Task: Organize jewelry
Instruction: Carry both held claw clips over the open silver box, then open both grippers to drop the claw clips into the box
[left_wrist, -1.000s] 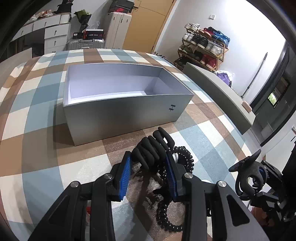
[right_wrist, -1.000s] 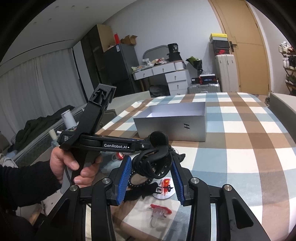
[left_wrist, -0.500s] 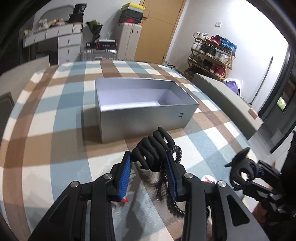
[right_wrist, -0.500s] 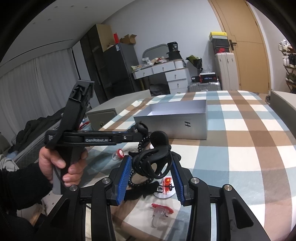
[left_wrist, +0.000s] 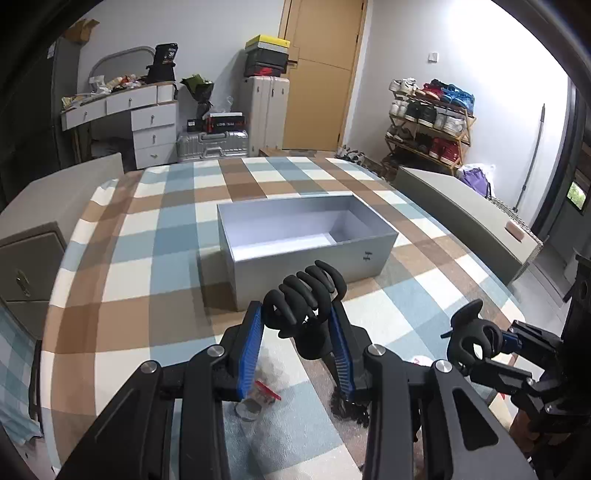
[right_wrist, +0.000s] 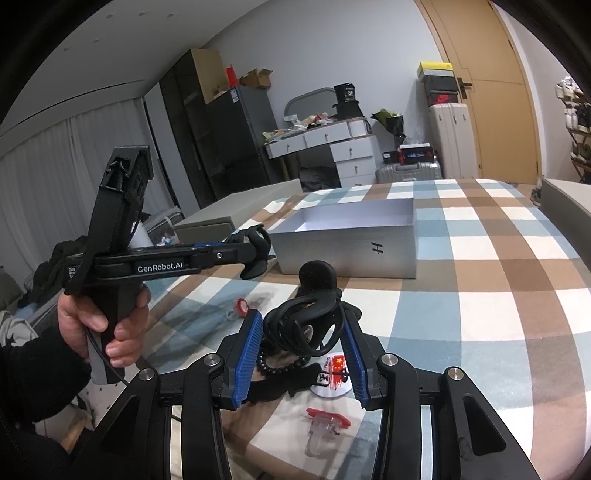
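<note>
My left gripper is shut on a black claw hair clip and holds it above the table, short of the open silver box. My right gripper is shut on a second black claw hair clip, raised over the near table edge. It shows in the left wrist view, lower right. The left gripper shows in the right wrist view, left of the box. On the table lie a black coiled hair tie, a black bead bracelet, a red clear clip and a round badge.
The table has a blue, brown and white checked cloth. A small red and clear piece lies left of my right gripper. Grey cabinets stand at the table's left, a long grey bench at its right.
My left gripper has lifted with its clip, up and back from the box, leaving the coiled hair tie on the cloth. The right gripper has barely moved.
</note>
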